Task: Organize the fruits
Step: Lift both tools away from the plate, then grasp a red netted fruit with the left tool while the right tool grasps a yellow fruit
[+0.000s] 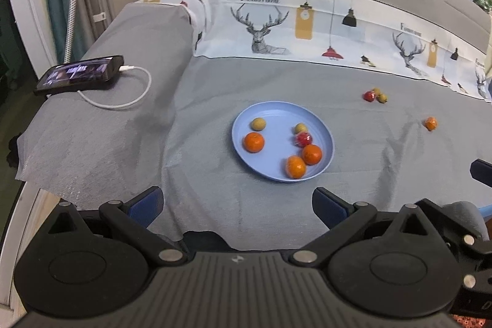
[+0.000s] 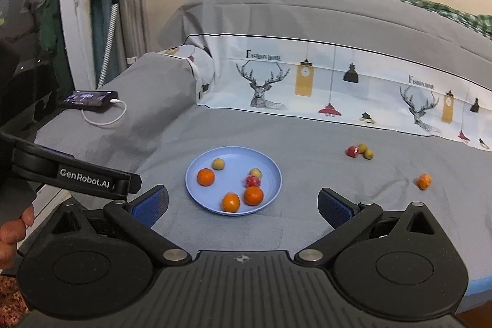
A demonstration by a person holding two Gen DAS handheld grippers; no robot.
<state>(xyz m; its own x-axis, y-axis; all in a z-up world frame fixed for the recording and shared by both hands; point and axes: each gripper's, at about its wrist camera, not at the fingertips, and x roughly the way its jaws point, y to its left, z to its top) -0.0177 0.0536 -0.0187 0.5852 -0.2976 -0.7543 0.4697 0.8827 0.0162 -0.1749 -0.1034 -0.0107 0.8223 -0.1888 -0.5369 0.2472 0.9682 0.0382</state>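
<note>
- The left tool [image 1: 238,200] hangs wide open and empty just short of the plate [image 1: 246,116]; the right tool [image 2: 243,202] is likewise wide and holds nothing, with the plate between its fingers in its own view.
- The plate sits on the grey sheet [image 1: 215,88] and already carries three oranges, two small yellowish fruits and one red wrapped piece.
- Loose fruit lies well apart from it to the right: a red piece [image 1: 369,96] touching two yellowish ones [image 1: 382,97], and a lone orange [image 1: 430,123] nearer the right edge.
- The lone orange looks blurred in the right view, perhaps from rolling, though I cannot be sure. Round fruit on a soft, creased sheet may run off if a finger nudges it before closing.
- In the cluster, closing on one piece could push its neighbours away or catch two at once.
- The wrapped pieces look slick, so a shallow pinch might slip.
- The plate is shallow and the near oranges [image 1: 296,166] sit by its rim; a dropped fruit could knock one out.
- Pressing down on the soft sheet near the plate may tilt it.
- The phone [image 1: 80,75] and cable [image 1: 123,103] on the left are clear of the work.
</note>
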